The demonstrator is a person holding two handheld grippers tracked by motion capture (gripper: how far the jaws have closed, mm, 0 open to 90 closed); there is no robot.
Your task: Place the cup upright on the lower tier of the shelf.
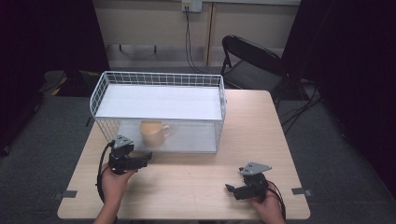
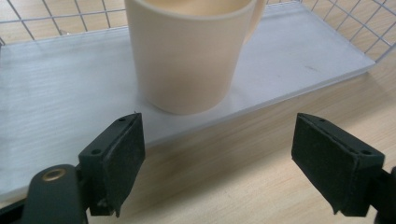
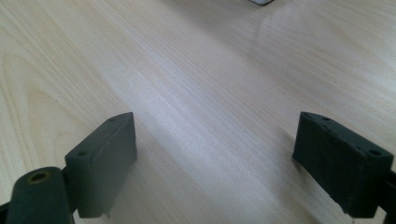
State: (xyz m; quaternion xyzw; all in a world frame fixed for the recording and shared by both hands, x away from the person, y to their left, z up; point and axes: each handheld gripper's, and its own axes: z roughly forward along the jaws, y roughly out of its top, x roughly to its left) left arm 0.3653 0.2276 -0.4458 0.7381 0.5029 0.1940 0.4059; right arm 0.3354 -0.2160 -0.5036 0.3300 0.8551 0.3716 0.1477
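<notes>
1. Table (image 1: 196,182) of pale wood grain stood on grey carpet, with a black folding chair (image 1: 250,60) behind it and dark curtains at both sides.
2. A white wire rack (image 1: 159,109) sat on the far half of the table; a cream mug (image 1: 154,133) stood upright on its lower shelf, under the upper shelf, handle to the right.
3. The left gripper (image 1: 148,156) lay low, just in front of the rack, pointing toward the mug, its jaws spread wide and holding nothing.
4. The right gripper (image 1: 229,187) rested near the table's front right edge, well apart from the rack, jaws likewise spread and empty.
5. The left gripper view showed the mug (image 2: 189,56) close ahead, not touching the pads (image 2: 126,156); the right gripper view showed bare wood between its pads (image 3: 114,154).
</notes>
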